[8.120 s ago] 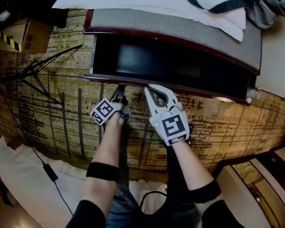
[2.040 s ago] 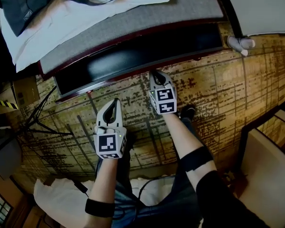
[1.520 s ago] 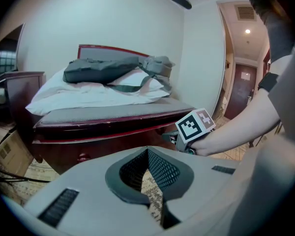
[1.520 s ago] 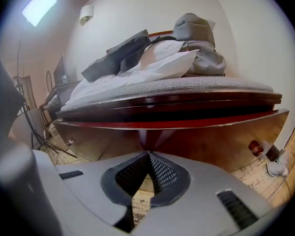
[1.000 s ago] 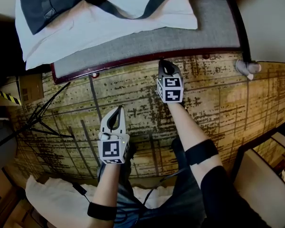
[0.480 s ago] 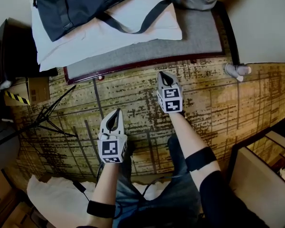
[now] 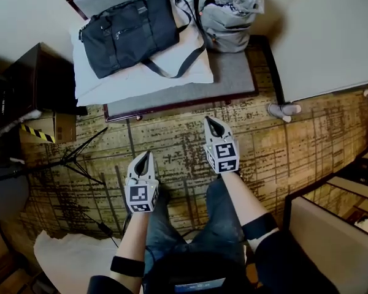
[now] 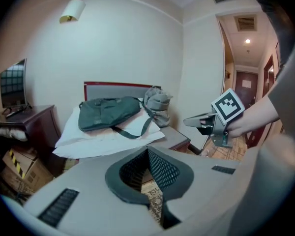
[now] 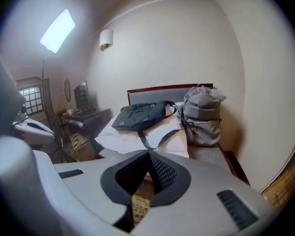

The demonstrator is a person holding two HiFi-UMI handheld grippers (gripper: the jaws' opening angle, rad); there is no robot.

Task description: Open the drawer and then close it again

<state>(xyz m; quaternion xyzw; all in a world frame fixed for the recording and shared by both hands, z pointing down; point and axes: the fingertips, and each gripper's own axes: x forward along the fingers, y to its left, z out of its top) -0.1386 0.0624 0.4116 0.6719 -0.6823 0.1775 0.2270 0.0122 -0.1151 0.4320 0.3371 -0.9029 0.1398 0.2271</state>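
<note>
Well, the floor is crowded on my left. A black tripod (image 7: 67,161) spreads its legs over the patterned carpet (image 7: 178,146). Behind it a cardboard box (image 7: 49,127) with yellow-and-black tape sits against a dark cabinet (image 7: 40,72). A white cloth (image 7: 73,259) lies on the floor by the person's left arm. Nothing stands between the grippers and the bed (image 7: 233,78).

Containers: a dark bag (image 7: 132,32) lies on a white pillow (image 7: 110,81) on the bed, with its strap trailing over the pillow's edge. A grey backpack (image 7: 227,11) stands upright just beside it, with crinkled clear plastic at its top. I cannot tell what is in the bag, the backpack or the box.

The drawer (image 7: 178,106) is under the bed's grey pad and is shut. Only its dark red front edge shows along the side facing me.

The left gripper (image 7: 145,155) hangs over the carpet, well back from the drawer, its fingers together on nothing. The right gripper (image 7: 210,120) is nearer the drawer front but apart from it, its fingers also together and empty.
</note>
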